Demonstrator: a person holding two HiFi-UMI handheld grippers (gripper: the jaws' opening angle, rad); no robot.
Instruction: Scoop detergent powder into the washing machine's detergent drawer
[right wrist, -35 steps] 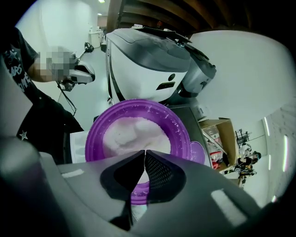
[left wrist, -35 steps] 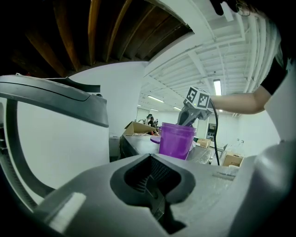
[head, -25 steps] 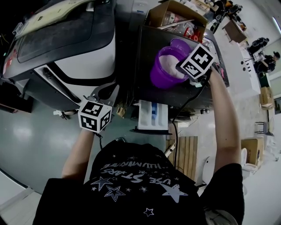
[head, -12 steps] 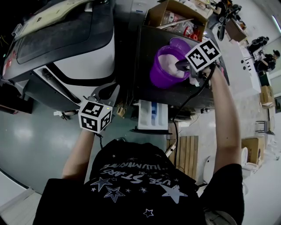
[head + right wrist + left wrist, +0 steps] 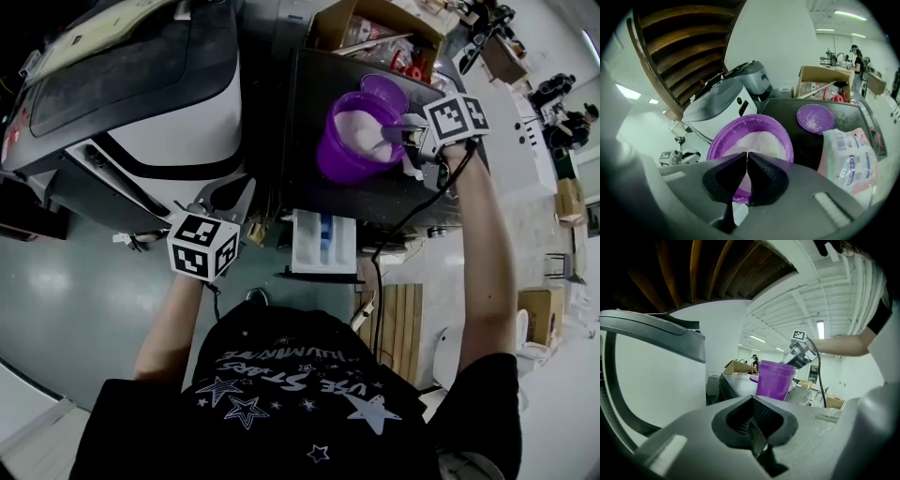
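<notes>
The right tool (image 5: 394, 131) is hanging over the purple tub (image 5: 349, 155), its tip just inside the rim on the far side from the white and grey machine (image 5: 159, 112). Over the last second its marker cube has been sliding outward from above the tub's mouth, so the tool is now reaching in at a flatter angle, not from overhead. In the right gripper view its jaws are pressing together above the white detergent powder (image 5: 761, 140), and no scoop is showing between them. I judge that no powder is being carried yet. The scooping step is only starting, or the scoop is still to be picked up.

The tub is standing open on the dark bench (image 5: 309, 103). Its purple lid (image 5: 386, 92) is lying flat just behind it, and a pink and white packet (image 5: 848, 164) is lying just beside it.

The detergent drawer (image 5: 323, 242) is sticking out, pulled open, below the bench edge in front of the tub. Whether any powder is lying in it cannot be told.

The left tool (image 5: 225, 195) is staying where it was, well apart from the tub and near the drawer. In the left gripper view its jaws are meeting with nothing between them, so it is waiting idle.

The carry from tub to drawer is short but crosses the bench edge, where powder could spill.
</notes>
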